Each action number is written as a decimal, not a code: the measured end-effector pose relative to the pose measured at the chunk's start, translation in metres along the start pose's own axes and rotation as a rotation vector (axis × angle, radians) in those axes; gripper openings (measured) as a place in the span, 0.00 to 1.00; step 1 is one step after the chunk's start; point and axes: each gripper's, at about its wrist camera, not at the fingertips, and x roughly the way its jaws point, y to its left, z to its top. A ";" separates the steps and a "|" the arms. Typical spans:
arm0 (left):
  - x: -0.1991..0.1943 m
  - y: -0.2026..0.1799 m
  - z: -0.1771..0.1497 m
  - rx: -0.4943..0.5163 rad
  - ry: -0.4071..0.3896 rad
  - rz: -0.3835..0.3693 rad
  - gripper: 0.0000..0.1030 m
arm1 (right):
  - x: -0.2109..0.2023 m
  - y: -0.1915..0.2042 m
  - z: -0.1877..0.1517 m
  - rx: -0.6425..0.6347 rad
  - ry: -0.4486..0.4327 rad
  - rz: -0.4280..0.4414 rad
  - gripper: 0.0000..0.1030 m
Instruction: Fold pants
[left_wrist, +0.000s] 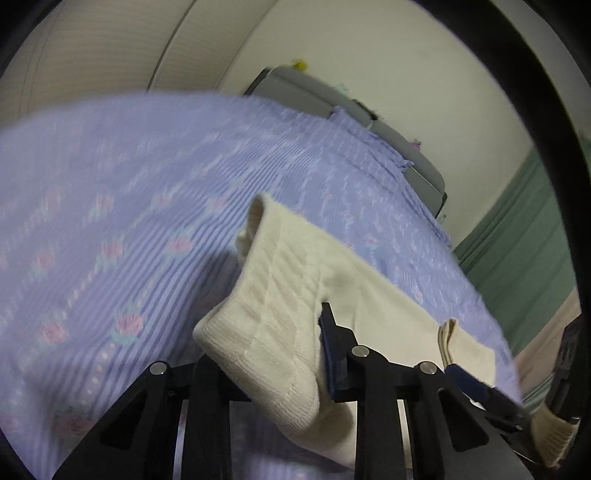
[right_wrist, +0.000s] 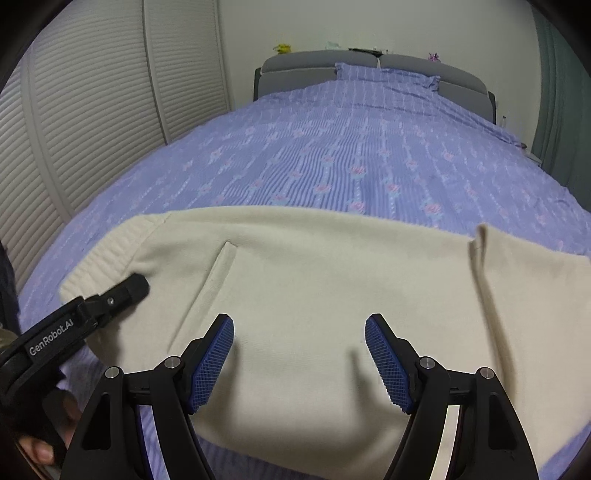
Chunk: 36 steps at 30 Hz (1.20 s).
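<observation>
Cream pants (right_wrist: 314, 280) lie across the near end of a bed with a purple flowered cover (right_wrist: 351, 147). Their ribbed waistband (right_wrist: 107, 254) is at the left. My left gripper (right_wrist: 129, 290) is shut on the waistband; in the left wrist view the ribbed waistband (left_wrist: 266, 317) is lifted and draped between the fingers of my left gripper (left_wrist: 321, 354). My right gripper (right_wrist: 299, 358) is open just above the middle of the pants, its blue pads (right_wrist: 214, 362) apart and empty. A slit pocket (right_wrist: 218, 266) shows near the waistband.
White slatted wardrobe doors (right_wrist: 92, 110) run along the left side of the bed. A grey headboard (right_wrist: 303, 62) and purple pillows (right_wrist: 388, 75) are at the far end. A green curtain (right_wrist: 561, 92) hangs at the right.
</observation>
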 end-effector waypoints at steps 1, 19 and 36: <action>-0.003 -0.009 0.003 0.023 -0.005 0.012 0.24 | -0.007 -0.006 0.002 0.003 -0.010 -0.001 0.73; -0.053 -0.282 0.015 0.466 -0.118 0.142 0.22 | -0.155 -0.185 0.024 0.038 -0.142 -0.045 0.73; 0.038 -0.496 -0.121 0.840 0.145 0.056 0.22 | -0.191 -0.390 -0.021 0.250 -0.141 -0.219 0.73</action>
